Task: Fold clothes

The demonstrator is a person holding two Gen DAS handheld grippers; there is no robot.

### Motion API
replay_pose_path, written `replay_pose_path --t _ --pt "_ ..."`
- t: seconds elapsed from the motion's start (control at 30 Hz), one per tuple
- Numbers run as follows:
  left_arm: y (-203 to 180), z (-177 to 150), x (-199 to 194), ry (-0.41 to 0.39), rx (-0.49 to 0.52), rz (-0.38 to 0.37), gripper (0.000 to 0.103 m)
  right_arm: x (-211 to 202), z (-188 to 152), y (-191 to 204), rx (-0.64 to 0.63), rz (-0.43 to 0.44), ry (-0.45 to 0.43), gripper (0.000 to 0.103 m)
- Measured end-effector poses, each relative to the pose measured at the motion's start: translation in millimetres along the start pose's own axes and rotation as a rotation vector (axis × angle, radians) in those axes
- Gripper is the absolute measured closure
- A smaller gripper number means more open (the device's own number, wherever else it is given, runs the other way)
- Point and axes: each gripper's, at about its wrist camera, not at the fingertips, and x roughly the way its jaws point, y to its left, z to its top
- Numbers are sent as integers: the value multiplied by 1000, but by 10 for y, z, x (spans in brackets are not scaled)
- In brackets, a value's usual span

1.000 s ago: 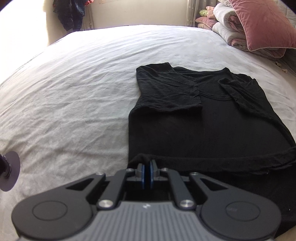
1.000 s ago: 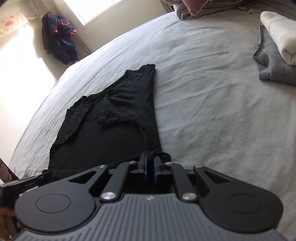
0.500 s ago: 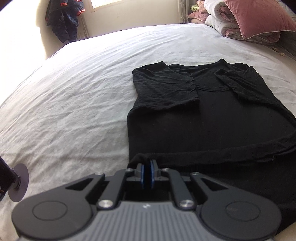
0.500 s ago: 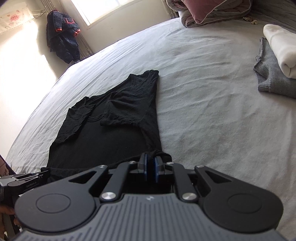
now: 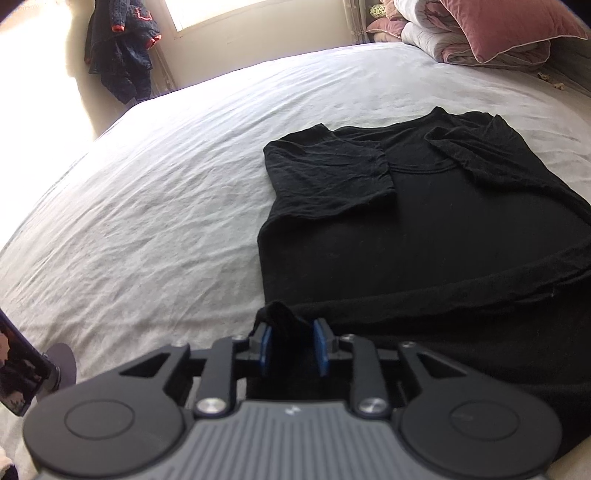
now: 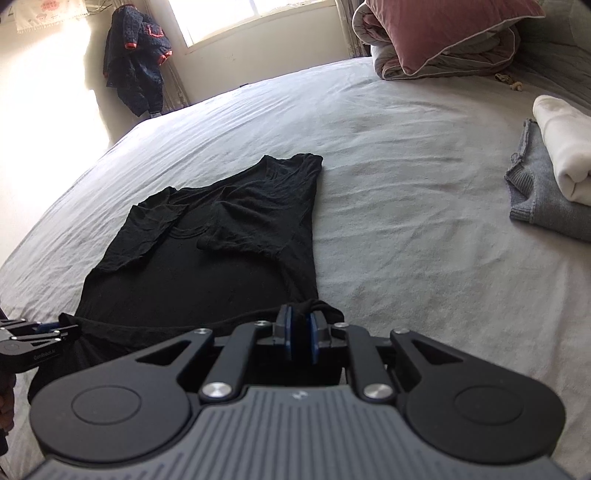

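A sunlit window brightens the cream wall behind the wide grey-sheeted bed.

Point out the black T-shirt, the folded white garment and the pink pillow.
black T-shirt [image 5: 424,236]: left wrist view, middle of its body.
folded white garment [image 6: 563,144]: right wrist view, top of the roll, lying on a grey garment [image 6: 543,199].
pink pillow [image 6: 454,26]: right wrist view, its broad face.
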Motion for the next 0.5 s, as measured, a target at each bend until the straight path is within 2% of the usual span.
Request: replay_pose_path --t 0.07,0.17,0.27,0.33,0.5 --pt "12 -8 -1 -3 6 7 66 7 -14 59 -38 -26 0 88" --pt "44 -16 -15 0 -5 0 64 3 -36 125 -90 -52 1 87" --pt "52 -32 -35 -3 -1 -2 61 -3 -58 156 -119 -68 2 79" --pt "48 -43 -42 -8 12 1 59 -13 -67 173 -131 -78 -2 69" --pt "68 -67 -63 -15 26 7 53 -85 -74 234 -178 -109 -31 65"
